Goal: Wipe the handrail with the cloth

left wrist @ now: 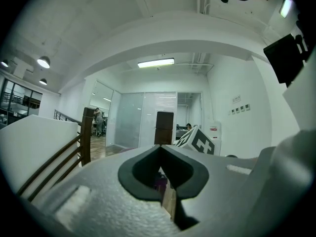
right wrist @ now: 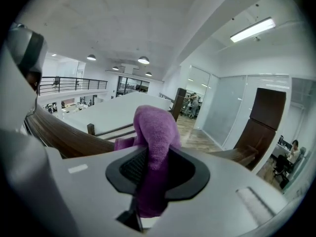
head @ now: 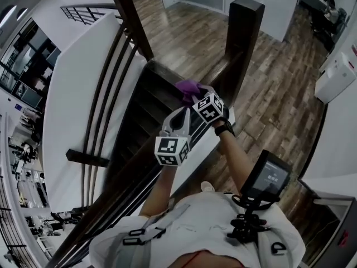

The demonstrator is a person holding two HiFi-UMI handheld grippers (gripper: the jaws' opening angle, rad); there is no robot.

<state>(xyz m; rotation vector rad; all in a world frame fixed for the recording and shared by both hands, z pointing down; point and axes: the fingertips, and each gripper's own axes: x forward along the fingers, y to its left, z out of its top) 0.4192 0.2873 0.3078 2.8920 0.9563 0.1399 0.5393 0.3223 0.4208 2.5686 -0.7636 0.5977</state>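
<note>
Since the left gripper [left wrist: 160,149] has its jaws pressed together w/ nothing between them, it adds no grip & sits just beside the right gripper [right wrist: 150,157], so the two could knock if either swerves. The right jaws pinch one fold of the purple cloth [right wrist: 154,125]; most of it bunches ahead of the tips. The handrail [right wrist: 57,135] runs below & left of those jaws; contact can't be confirmed. Risks, imo: drag on the wood pulls the fold out & the cloth drops onto the stairs [head: 148,108]; too steep an angle & bare tips scrape the rail; the dark post [right wrist: 266,115], ahead-right of the jaws, gets bumped.
</note>
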